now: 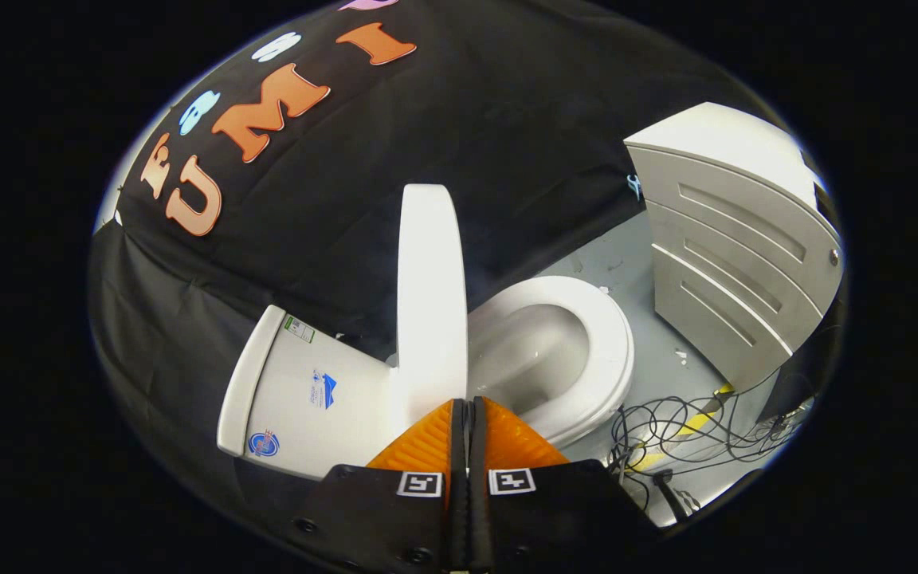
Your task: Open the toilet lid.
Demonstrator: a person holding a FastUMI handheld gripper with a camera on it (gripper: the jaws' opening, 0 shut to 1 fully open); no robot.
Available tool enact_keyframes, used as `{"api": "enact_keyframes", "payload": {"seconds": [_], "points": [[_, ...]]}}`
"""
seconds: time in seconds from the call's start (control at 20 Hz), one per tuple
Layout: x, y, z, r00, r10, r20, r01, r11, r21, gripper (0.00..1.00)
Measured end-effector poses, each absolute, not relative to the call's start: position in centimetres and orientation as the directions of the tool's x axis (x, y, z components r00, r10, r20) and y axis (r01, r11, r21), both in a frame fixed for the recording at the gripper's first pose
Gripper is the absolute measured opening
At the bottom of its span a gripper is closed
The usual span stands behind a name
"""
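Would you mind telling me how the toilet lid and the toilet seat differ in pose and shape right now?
The toilet lid is raised on edge, just beyond the shut gripper; the toilet seat lies down on the bowl. The lid reads as a solid panel, seen nearly edge-on, while the seat is a ring open over the bowl. The lid stands next to the tank; the seat reaches away from it. Both are glossy white.

Staged bathroom booth: toilet (555, 359), cabinet (738, 247), black cloth wall (507, 119), loose cables (682, 430).
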State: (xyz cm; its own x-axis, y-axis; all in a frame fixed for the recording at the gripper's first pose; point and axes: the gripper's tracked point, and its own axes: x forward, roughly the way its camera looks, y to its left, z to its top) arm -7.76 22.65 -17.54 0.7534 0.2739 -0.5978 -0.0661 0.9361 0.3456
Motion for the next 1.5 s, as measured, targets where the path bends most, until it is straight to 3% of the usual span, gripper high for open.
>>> {"api": "enact_keyframes", "payload": {"seconds": [0.7,1.5], "points": [[-10.3,29.3,-14.4,0.76,0.276,-0.588,-0.149,0.955,0.255,0.08],[-12.8,38.0,-13.1,0.819,0.198,-0.538,-0.23,0.973,0.009,0.08]]}}
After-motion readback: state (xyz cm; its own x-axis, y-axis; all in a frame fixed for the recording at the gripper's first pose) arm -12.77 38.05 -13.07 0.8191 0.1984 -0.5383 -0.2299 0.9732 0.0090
